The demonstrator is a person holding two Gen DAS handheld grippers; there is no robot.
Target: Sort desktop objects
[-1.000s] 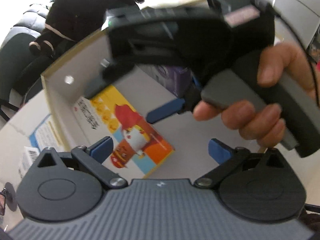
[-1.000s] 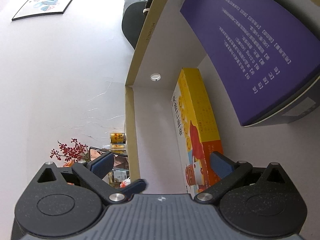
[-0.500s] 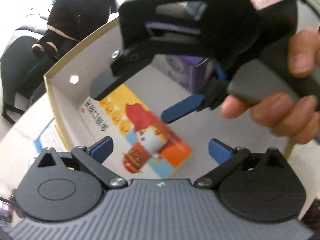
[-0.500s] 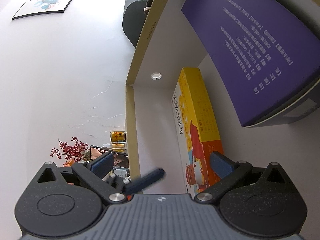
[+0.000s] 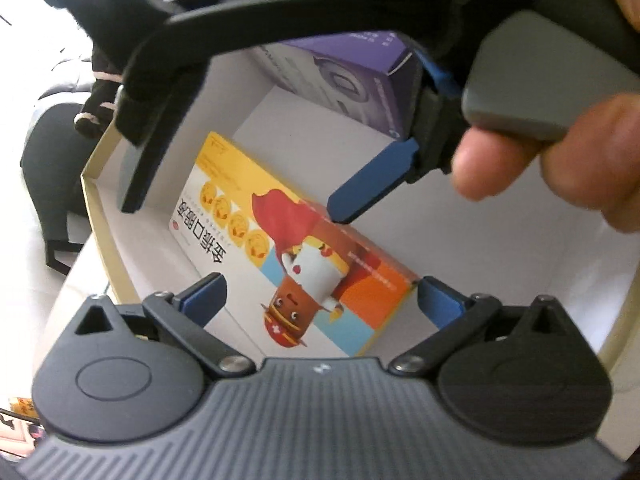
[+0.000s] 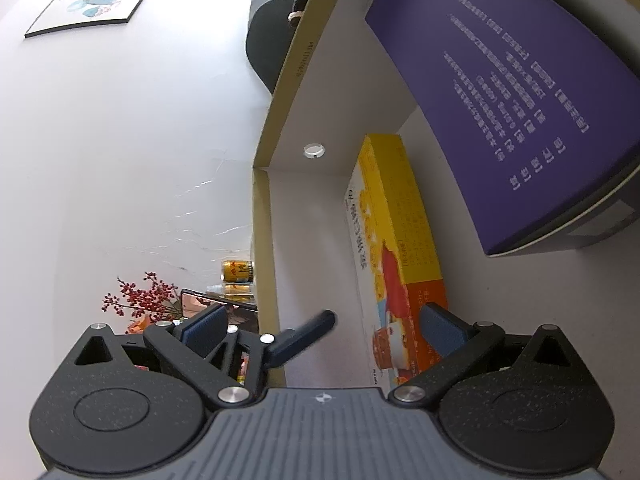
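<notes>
Both grippers are held with their fingers spread apart and nothing between them. Left gripper [image 5: 320, 300] is positioned over the open white box [image 5: 92, 216], above the near end of the yellow-and-orange carton [image 5: 288, 248], which lies flat on the box floor beside the left wall. Right gripper [image 6: 320, 328] is held in a hand [image 5: 560, 152] above the box interior, one blue finger [image 5: 372, 180] just over the carton. A purple box [image 6: 500, 92] is seen standing toward the far wall, near the carton's far end.
</notes>
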